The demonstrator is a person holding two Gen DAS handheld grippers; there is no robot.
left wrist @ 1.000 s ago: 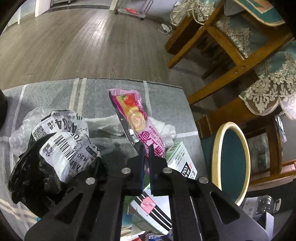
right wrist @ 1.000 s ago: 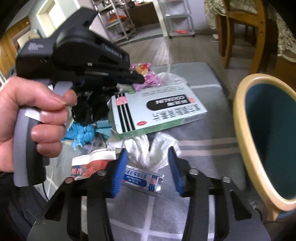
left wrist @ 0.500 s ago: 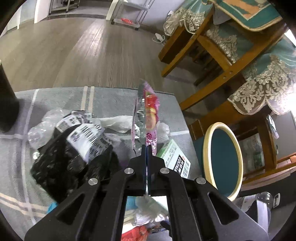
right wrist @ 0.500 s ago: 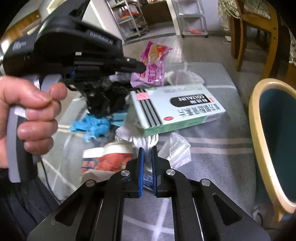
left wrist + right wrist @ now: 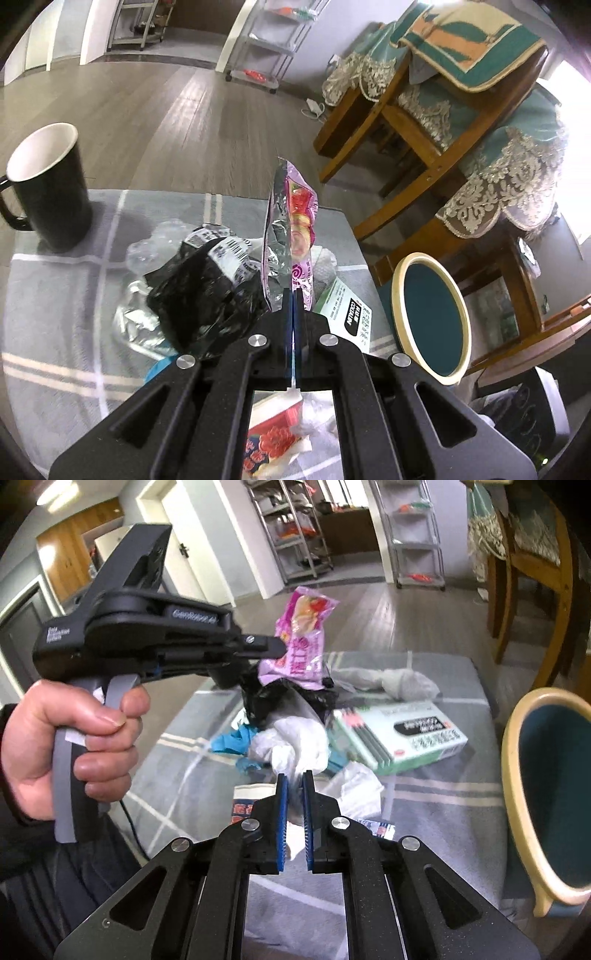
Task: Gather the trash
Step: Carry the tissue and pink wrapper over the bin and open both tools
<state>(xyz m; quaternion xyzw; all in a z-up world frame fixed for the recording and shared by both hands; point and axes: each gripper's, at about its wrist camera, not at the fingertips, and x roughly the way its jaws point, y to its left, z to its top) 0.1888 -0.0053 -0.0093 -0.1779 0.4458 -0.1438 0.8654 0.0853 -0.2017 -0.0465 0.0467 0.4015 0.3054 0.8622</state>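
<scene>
Left hand-held gripper (image 5: 293, 295) is pinching pink wrapper (image 5: 291, 229) upright above worktop (image 5: 55, 295). Right hand-held gripper (image 5: 294, 779) is clamping white tissue (image 5: 295, 746), lifting it over the trash pile.

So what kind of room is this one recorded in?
Most likely a home living or dining room: wood plank floor, wooden chairs with lace-trimmed covers, and a low table under a grey striped cloth with a black mug.
</scene>
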